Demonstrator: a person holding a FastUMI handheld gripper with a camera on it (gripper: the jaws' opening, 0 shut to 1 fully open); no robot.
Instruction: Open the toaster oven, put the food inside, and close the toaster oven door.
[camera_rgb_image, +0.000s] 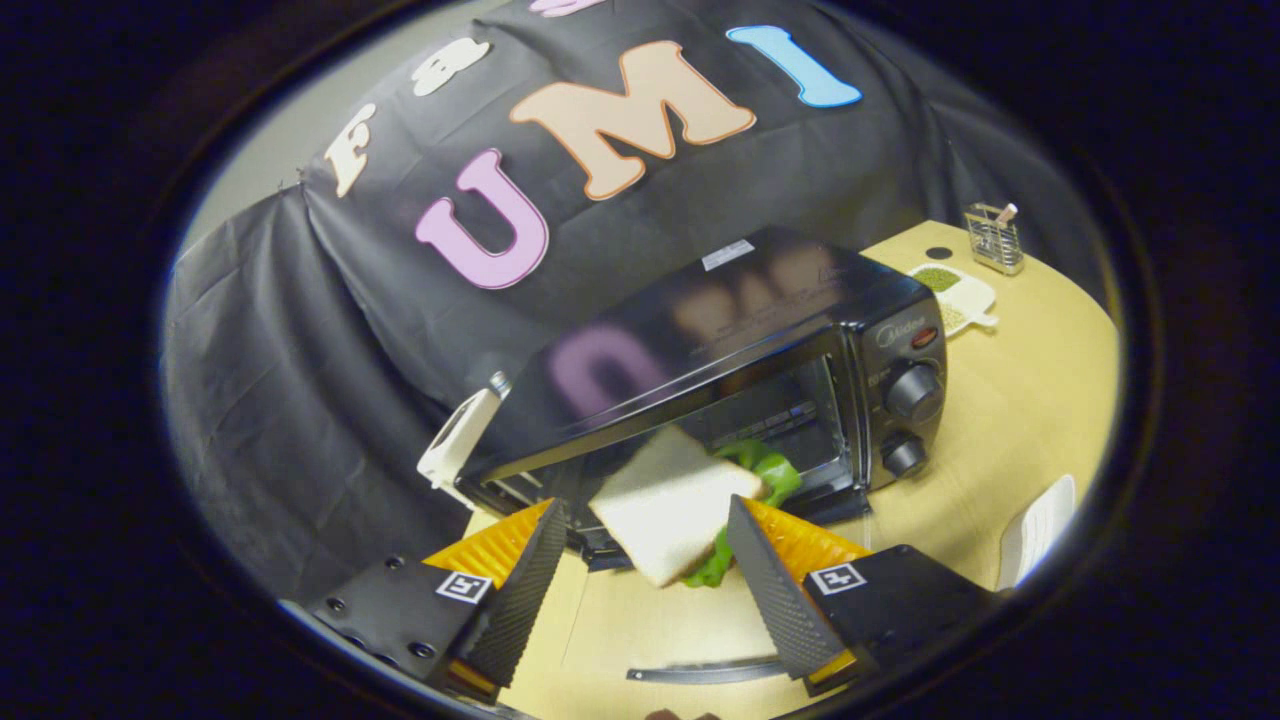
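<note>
Ribbed fingers (745, 545) astride square sandwich (672, 510)

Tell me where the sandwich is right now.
In the gripper view, the sandwich sits between the open gripper fingers, nearer the right one, just in front of the toaster oven opening on the wooden table.

1. a staged recording booth, not a real kitchen: black cloth (330, 400) drapes the back across the upper left and centre.
2. kitchen props on a light wooden table (1020, 420): a toaster oven (760, 340) at centre, a utensil rack (993, 238) at upper right.
</note>
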